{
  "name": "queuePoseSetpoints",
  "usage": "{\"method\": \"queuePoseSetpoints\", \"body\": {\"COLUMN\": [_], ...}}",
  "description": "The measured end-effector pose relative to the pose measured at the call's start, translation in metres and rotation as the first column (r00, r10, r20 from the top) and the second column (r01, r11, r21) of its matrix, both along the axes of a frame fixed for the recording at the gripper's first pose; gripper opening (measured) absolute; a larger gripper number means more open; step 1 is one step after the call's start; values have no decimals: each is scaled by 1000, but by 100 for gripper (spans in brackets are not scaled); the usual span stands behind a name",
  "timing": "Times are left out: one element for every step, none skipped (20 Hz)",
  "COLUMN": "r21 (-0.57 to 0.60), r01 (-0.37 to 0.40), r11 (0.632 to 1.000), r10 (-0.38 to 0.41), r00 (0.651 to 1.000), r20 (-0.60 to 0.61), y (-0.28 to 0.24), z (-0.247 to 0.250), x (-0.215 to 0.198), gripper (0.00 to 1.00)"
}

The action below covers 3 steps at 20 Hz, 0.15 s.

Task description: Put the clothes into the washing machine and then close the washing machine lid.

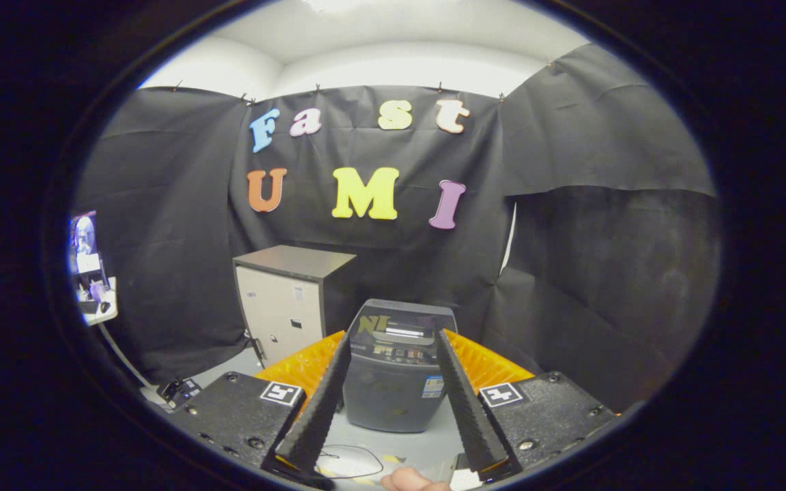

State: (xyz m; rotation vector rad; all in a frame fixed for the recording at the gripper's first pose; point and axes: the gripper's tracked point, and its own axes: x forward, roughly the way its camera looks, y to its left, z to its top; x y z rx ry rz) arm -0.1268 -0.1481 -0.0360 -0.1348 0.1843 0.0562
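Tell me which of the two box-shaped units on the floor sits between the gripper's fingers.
The dark washing machine, framed between the open gripper fingers. The pale cabinet stands beyond, off toward the left finger.

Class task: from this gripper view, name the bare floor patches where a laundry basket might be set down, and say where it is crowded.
Bare grey floor lies in front of the washing machine, seen between the open gripper fingers. A smaller patch sits below the cabinet. Crowded: cabinet and washer stand close together, and a loose cable lies near the fingers.
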Motion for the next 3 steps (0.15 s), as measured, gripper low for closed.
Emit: {"method": "queuePoseSetpoints", "body": {"r21": [4,20,38], "r01": [16,21,23], "r11": [1000,1000,999], "r10": [-16,-21,-23], "r00": [1000,1000,1000], "r20": [1,6,19], "y": [-4,-3,-2], "z": [1,2,7], "x": [-3,-8,-10], "gripper": [81,81,81]}}
